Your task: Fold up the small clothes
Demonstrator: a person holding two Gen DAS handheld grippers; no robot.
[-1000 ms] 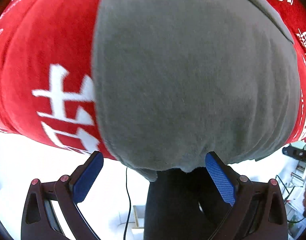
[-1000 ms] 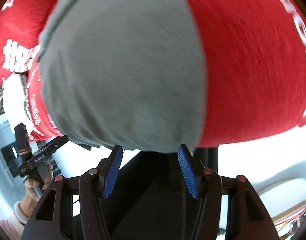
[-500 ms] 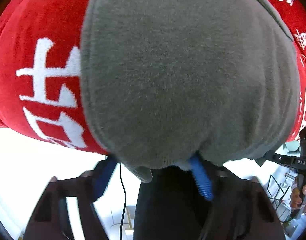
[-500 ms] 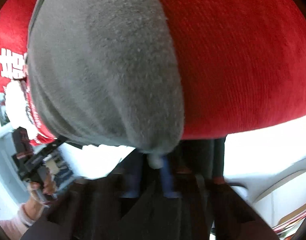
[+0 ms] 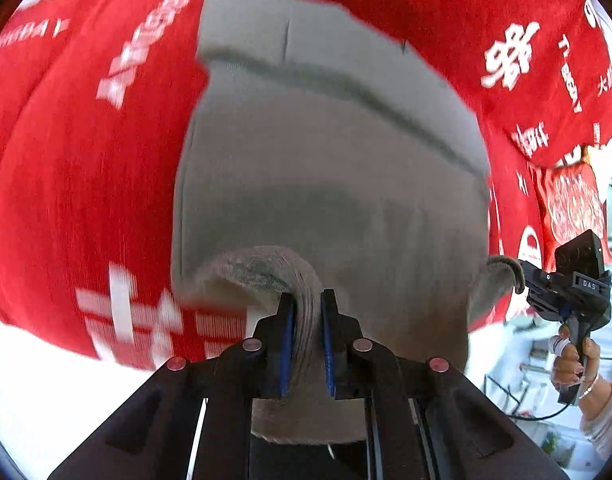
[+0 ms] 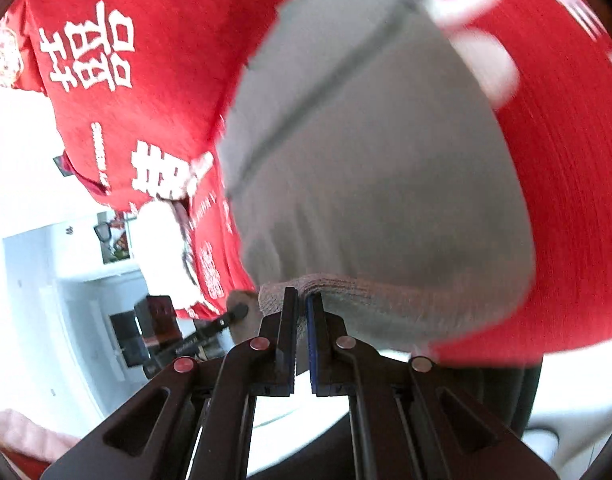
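A small grey garment (image 5: 326, 168) lies on a red cloth with white characters (image 5: 78, 168). My left gripper (image 5: 306, 304) is shut on the garment's near left corner, and the grey edge curls up between its blue pads. My right gripper (image 6: 302, 304) is shut on the near right corner of the same garment (image 6: 366, 168). Both near corners are lifted off the red cloth (image 6: 566, 200). The right gripper also shows at the right of the left wrist view (image 5: 522, 276), with grey fabric in it.
The red cloth ends at a near edge just below the garment. Beyond that edge lie a white floor, a black cable (image 5: 198, 432) and white furniture (image 6: 66, 280). The person's hand (image 5: 570, 364) holds the right gripper's handle.
Both grippers went from open at the garment's near edge to shut on its corners. They then lifted the corners and pulled back, so more of the garment shows.
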